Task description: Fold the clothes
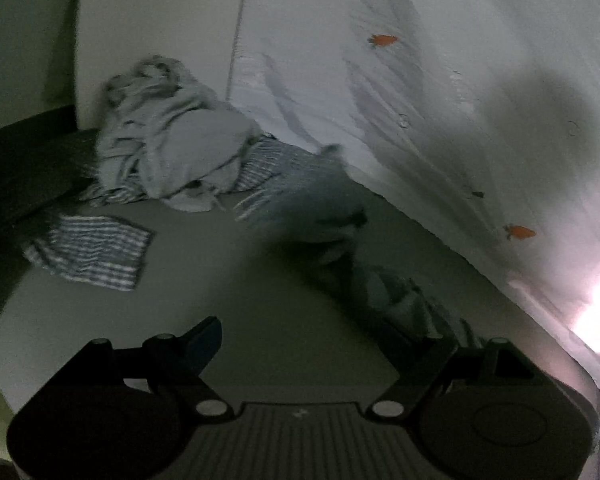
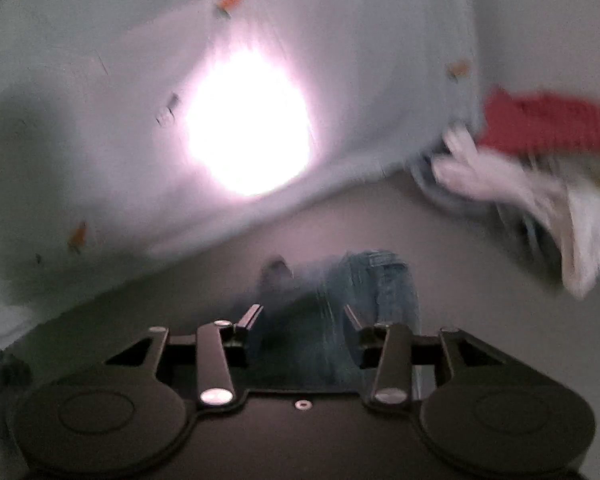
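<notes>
- Left gripper [image 1: 324,336] hovers over the grey surface [image 1: 204,280], jaws wide apart, nothing between them.
- At ten o'clock, a striped cloth [image 1: 88,252] lies flat; up at eleven, a crumpled pile of pale clothes [image 1: 172,152] sits against the white curtain [image 1: 440,80].
- Right gripper [image 2: 304,312] has its jaws partly apart; blurred blue jeans [image 2: 380,292] lie at twelve o'clock, just beyond the tips. Can't tell if they touch.
- At two o'clock, red cloth [image 2: 548,124] over white cloth [image 2: 508,192].
</notes>
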